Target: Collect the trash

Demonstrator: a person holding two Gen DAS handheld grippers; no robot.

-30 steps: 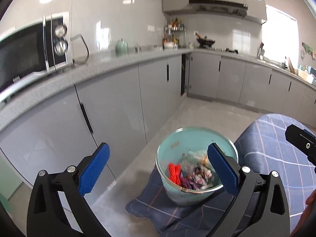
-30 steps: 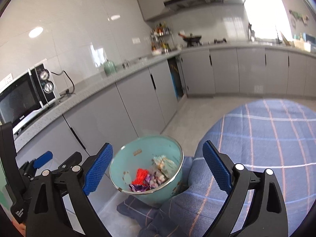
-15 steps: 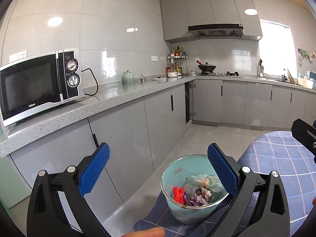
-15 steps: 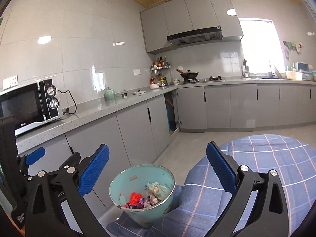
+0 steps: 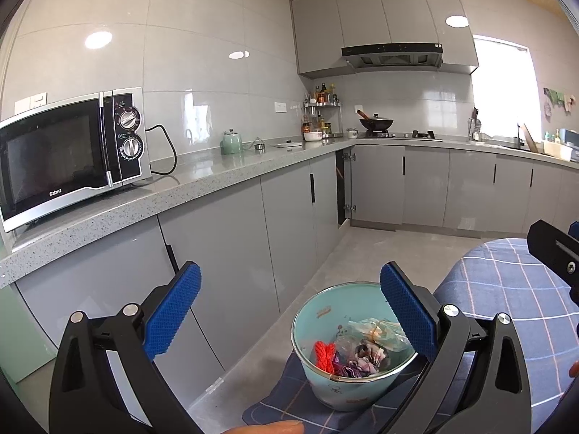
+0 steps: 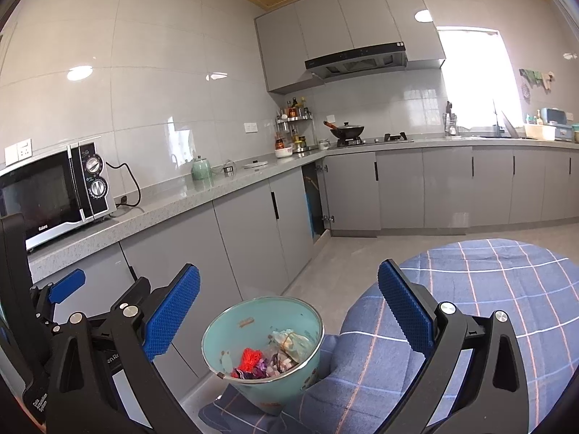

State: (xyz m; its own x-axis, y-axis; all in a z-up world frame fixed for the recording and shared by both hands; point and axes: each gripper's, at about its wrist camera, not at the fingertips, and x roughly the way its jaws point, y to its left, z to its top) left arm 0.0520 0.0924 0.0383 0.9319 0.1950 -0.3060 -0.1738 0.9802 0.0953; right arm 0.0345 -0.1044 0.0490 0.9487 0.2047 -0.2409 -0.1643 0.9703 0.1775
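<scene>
A teal metal bin [image 5: 322, 383] stands on a hanging corner of the blue checked tablecloth [image 5: 506, 296], low in the left wrist view. It holds trash [image 5: 362, 350]: a red mesh piece, purple wrappers and crumpled clear plastic. My left gripper [image 5: 289, 311] is open and empty, above and short of the bin. In the right wrist view the bin [image 6: 231, 340] with its trash [image 6: 275, 354] sits low in the middle. My right gripper [image 6: 289, 311] is open and empty above it. The left gripper [image 6: 67, 282] shows at the left edge there.
A grey counter [image 5: 217, 177] with grey cabinets runs along the left and back. On it stand a microwave [image 5: 68, 152], a green kettle [image 5: 231, 143], a spice rack and a wok on the stove. The table with the checked cloth [image 6: 488, 296] fills the right.
Both grippers have tilted up and drawn back from the bin, so it now sits lower and smaller in both views. Both stay open and empty.
</scene>
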